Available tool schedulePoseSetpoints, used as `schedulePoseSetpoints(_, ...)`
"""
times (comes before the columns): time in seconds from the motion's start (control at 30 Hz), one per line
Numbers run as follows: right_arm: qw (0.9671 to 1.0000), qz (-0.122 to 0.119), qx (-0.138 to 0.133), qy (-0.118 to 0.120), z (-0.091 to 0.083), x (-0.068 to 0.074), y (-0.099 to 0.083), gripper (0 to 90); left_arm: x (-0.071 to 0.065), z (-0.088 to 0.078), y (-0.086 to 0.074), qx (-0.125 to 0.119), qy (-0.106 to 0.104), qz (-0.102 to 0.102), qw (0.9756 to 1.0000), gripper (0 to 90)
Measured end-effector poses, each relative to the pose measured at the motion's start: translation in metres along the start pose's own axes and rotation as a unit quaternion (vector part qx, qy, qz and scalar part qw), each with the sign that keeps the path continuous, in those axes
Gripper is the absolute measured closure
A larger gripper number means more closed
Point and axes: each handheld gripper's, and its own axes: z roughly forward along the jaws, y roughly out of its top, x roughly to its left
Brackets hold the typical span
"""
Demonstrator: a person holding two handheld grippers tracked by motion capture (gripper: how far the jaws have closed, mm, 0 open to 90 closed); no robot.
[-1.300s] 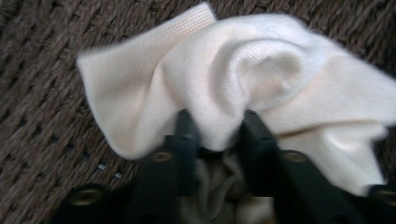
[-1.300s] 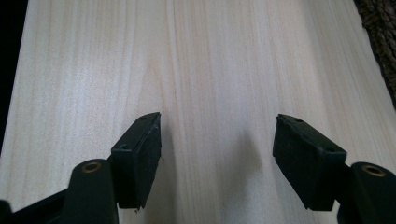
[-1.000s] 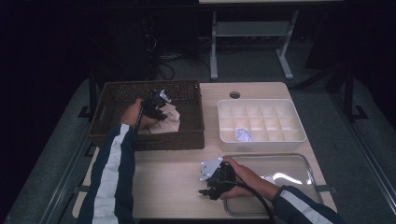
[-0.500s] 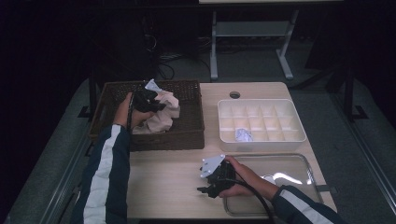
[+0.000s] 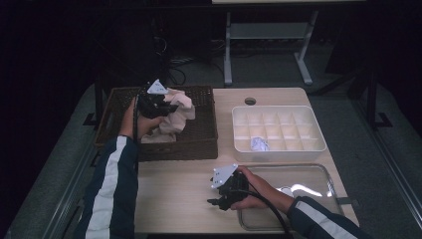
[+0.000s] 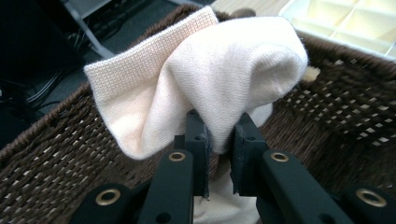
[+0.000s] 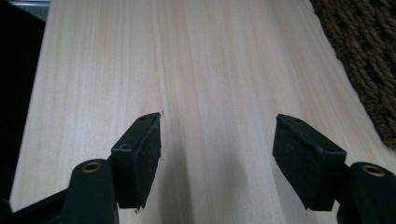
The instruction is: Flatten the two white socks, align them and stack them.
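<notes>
The wooden table (image 5: 174, 194) carried a brown wicker basket (image 5: 201, 144) at its far left, a white divided box (image 5: 278, 130) at the far right and a metal tray (image 5: 308, 179) at the near right. Above the basket, the left gripper (image 6: 219, 140) was clamped on a cream sock (image 6: 224, 65), which hung over the basket's inside. The right gripper (image 7: 217, 154) rested low over the bare table near the tray, its jaws wide apart with nothing between them.
</notes>
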Motion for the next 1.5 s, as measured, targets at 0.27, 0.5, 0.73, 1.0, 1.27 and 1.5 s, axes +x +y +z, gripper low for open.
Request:
schedulePoseSetpoints(0.27,0.9999,0.004,-0.011,-0.002,0.000,-0.002,0.002,31.9,-0.018,-0.027,-0.005,-0.058,-0.001,-0.016,0.9982,79.2)
schedulePoseSetpoints(0.5,0.9997,0.009,-0.019,-0.011,-0.004,-0.004,0.003,32.1,-0.045,-0.065,-0.001,-0.093,-0.006,0.008,0.9956,79.3)
schedulePoseSetpoints(0.73,0.9978,0.049,-0.032,-0.029,-0.014,-0.010,0.004,34.2,-0.079,-0.098,-0.008,-0.114,-0.037,0.035,0.9922,79.3)
schedulePoseSetpoints(1.0,0.9959,0.059,-0.053,-0.045,-0.023,-0.016,0.002,34.9,-0.120,-0.088,-0.041,-0.092,-0.092,0.035,0.9909,79.2)
schedulePoseSetpoints(1.27,0.9948,0.075,-0.049,-0.049,-0.024,-0.021,-0.002,34.2,-0.159,-0.036,-0.084,-0.011,-0.132,0.030,0.9907,79.0)
schedulePoseSetpoints(1.5,0.9951,0.076,-0.046,-0.043,-0.019,-0.021,-0.002,38.0,-0.163,-0.013,-0.102,0.007,-0.135,0.013,0.9908,75.9)
